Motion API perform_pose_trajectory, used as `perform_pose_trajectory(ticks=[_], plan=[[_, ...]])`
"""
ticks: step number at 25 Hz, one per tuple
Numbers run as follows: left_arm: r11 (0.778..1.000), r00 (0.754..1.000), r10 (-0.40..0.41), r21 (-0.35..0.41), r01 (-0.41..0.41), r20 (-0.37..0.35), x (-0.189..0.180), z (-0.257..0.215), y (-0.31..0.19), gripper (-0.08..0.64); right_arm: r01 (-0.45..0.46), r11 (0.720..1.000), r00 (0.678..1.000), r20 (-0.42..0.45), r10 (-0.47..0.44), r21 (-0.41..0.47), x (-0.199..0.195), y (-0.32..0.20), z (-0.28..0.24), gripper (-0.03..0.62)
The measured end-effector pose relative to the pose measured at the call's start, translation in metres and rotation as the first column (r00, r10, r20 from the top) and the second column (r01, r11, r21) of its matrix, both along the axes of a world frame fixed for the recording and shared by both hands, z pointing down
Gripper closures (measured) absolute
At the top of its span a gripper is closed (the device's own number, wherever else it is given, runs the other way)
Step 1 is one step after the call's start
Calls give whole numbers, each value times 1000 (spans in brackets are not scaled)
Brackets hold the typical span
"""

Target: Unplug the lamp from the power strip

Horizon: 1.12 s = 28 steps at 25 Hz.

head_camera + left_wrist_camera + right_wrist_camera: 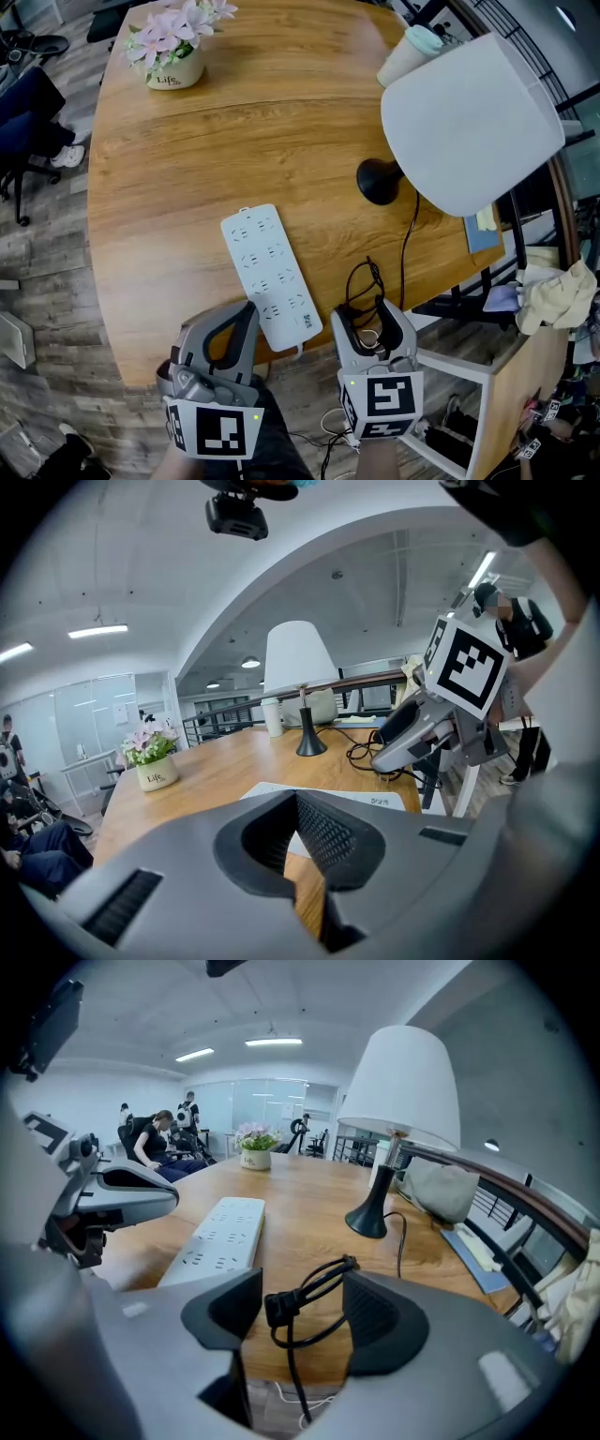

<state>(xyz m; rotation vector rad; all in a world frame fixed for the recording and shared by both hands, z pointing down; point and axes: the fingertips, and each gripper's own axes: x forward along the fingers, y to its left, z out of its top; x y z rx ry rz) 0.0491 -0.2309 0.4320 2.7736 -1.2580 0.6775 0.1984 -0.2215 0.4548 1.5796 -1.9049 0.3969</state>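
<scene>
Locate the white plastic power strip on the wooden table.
In the head view the white power strip lies bottom centre, left of the bundled black cord, beside the left hand-held gripper.

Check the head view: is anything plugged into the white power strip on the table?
No: every socket visible on the power strip is empty, and the lamp cord lies loose beside it.

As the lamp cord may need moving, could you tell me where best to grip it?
Take the cord at its tied bunch, coming from the table's near edge. Its loops gather there into one thick bundle, and the open right gripper straddles it.
</scene>
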Motion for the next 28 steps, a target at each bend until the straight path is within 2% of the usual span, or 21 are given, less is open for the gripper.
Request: perform_pose_trajectory(ticks=[3, 5, 9, 12, 16, 19, 23, 26, 27, 28], plan=[[1000, 1000, 2, 6, -2, -4, -1, -5, 0, 565, 50, 998, 997, -59, -47, 49, -8, -18, -18, 330], [1000, 1000, -2, 6, 2, -12, -1, -5, -1, 565, 84, 996, 996, -30, -83, 33, -15, -25, -16, 330], [1000, 1000, -1, 1, 2, -13, -1, -5, 0, 565, 120, 987, 992, 53, -115, -108, -18, -8, 2, 328], [1000, 1000, -10, 2, 10, -21, -4, -7, 0, 565, 154, 967, 986, 91, -138, -205, -16, 10, 5, 328], [1000, 1000, -14, 5, 15, -24, -6, -9, 1, 565, 202, 934, 977, -8, -214, -295, -6, 17, 2, 328], [1000, 999, -19, 13, 20, -33, -7, -13, 1, 565, 227, 941, 967, -55, -248, -250, -8, -5, -17, 328], [1000, 999, -21, 22, 22, -39, -9, -16, 1, 565, 243, 960, 966, -57, -252, -136, -21, -28, -39, 328], [1000, 998, -19, 17, 20, -52, -12, -17, 2, 565, 260, 965, 964, -41, -262, -44, -34, -30, -49, 334], [1000, 998, -19, 16, 20, -59, -12, -18, 1, 565, 264, 964, 964, -33, -264, -13, -38, -30, -52, 343], [1000, 998, -18, 17, 19, -67, -13, -20, 0, 565, 263, 965, 964, -27, -263, 20, -40, -28, -54, 384]])
